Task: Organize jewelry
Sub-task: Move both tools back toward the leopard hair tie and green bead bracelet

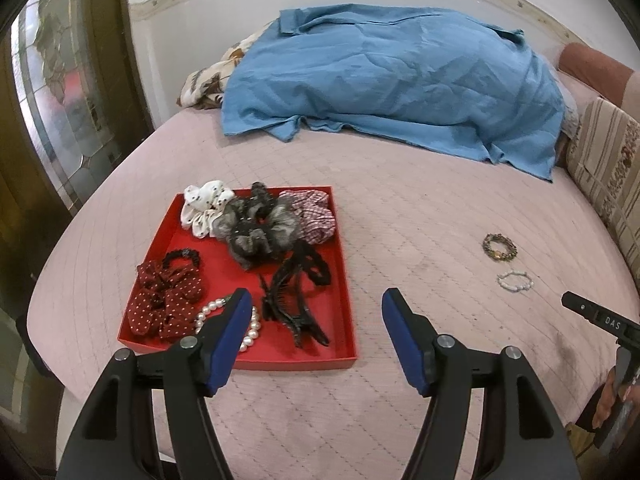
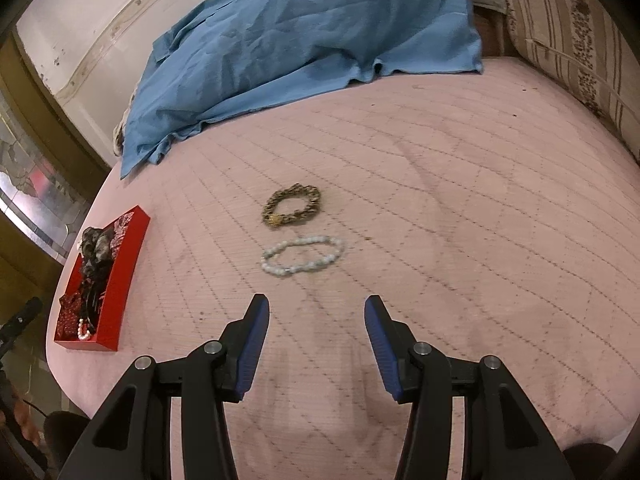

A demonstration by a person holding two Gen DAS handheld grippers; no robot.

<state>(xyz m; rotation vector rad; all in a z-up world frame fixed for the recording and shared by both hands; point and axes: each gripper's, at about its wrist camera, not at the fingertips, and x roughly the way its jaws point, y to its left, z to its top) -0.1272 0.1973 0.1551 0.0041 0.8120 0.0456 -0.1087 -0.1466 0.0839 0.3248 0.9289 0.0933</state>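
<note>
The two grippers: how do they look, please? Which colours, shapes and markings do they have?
Both look the same. The left gripper and the right gripper each have two black plastic arms with triangular cut-outs and round silver pivot pins. The fingers carry flat, dark blue pads. In the left wrist view, the side of the right gripper's black body shows white letters "DAS". No cables or sleeves are visible.

A blue cloth (image 1: 384,80) lies rumpled at the bed's (image 1: 400,208) far edge, covering a floral fabric (image 1: 208,80); a striped pillow (image 1: 608,168) lines the right edge
</note>
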